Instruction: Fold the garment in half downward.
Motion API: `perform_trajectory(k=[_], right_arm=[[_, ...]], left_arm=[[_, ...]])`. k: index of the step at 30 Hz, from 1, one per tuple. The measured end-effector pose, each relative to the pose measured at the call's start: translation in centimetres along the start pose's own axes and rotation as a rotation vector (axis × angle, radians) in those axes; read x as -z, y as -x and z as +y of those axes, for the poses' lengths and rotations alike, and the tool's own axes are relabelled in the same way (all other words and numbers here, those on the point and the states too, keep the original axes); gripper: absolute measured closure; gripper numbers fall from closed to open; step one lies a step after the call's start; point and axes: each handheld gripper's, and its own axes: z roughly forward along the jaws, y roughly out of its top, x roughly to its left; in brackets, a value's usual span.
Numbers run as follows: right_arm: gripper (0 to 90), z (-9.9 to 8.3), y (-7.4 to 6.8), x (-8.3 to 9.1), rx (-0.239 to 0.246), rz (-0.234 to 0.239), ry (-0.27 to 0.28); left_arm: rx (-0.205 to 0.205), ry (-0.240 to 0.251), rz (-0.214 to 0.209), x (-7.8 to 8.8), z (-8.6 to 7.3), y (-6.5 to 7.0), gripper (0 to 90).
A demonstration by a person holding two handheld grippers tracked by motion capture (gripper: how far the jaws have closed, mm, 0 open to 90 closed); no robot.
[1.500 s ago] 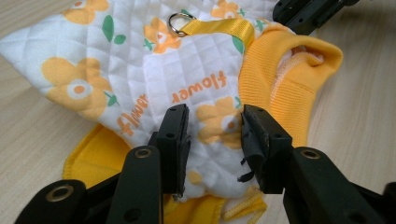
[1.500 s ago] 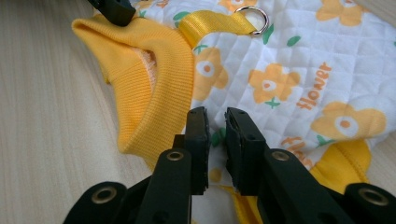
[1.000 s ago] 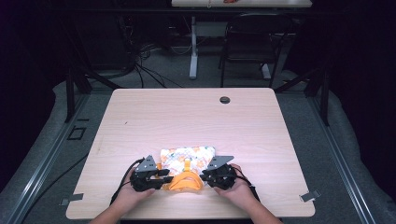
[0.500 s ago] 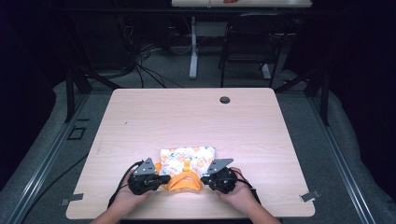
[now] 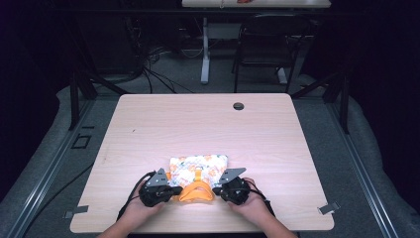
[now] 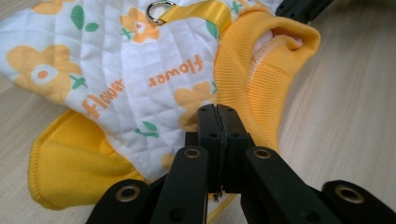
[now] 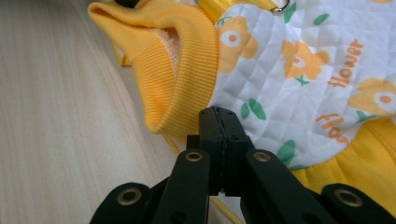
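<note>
Near the table's point(image 5: 148, 124) front edge, two hands hold the grippers. The left gripper point(image 6: 218, 116) has just been closing; its jaws are now pressed together, and a thin bit of the vest's point(image 5: 198, 171) yellow edge seems pinched between them. The right gripper point(image 7: 218, 119) has closed the same way (also at the yellow edge). The vest lies flat between them, white with orange flowers. A metal ring point(image 6: 159, 10) sits on its strap. Farther back, a dark hole point(image 5: 238, 106) marks the tabletop.

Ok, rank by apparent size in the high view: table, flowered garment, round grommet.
1. table
2. flowered garment
3. round grommet, though it lies farther from the camera, so its true size is less sure.
</note>
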Motion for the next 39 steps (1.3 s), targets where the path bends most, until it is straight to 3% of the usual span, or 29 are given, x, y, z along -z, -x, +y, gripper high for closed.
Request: perform_trajectory(k=[9, 11, 18, 24, 26, 29, 39], right_arm=[[90.0, 0.5, 1.8, -0.7, -0.073, -0.003, 0.012], [90.0, 0.6, 2.3, -0.8, -0.111, 0.004, 0.026], [90.0, 0.9, 3.7, -1.2, -0.173, 0.007, 0.031], [90.0, 1.9, 4.1, -1.6, -0.162, -0.035, -0.007], [90.0, 2.2, 4.6, -1.8, -0.173, -0.038, -0.006], [90.0, 2.5, 5.2, -2.1, -0.178, -0.051, -0.006], [90.0, 3.9, 7.0, -3.1, -0.188, -0.093, -0.019]], left_arm=[[0.095, 0.028, 0.009, -0.9, 0.4, -1.9, 89.7], [0.101, 0.030, 0.017, -1.1, 0.5, -2.3, 89.7], [0.125, 0.018, 0.032, -1.8, 1.4, -3.4, 89.8], [0.163, 0.047, 0.040, -2.3, 1.6, -4.6, 89.8], [0.168, 0.038, 0.038, -2.4, 1.8, -4.9, 89.9], [0.135, 0.022, 0.076, -2.7, 2.4, -5.1, 89.8], [0.167, 0.002, 0.116, -3.8, 3.8, -7.1, 89.9]])
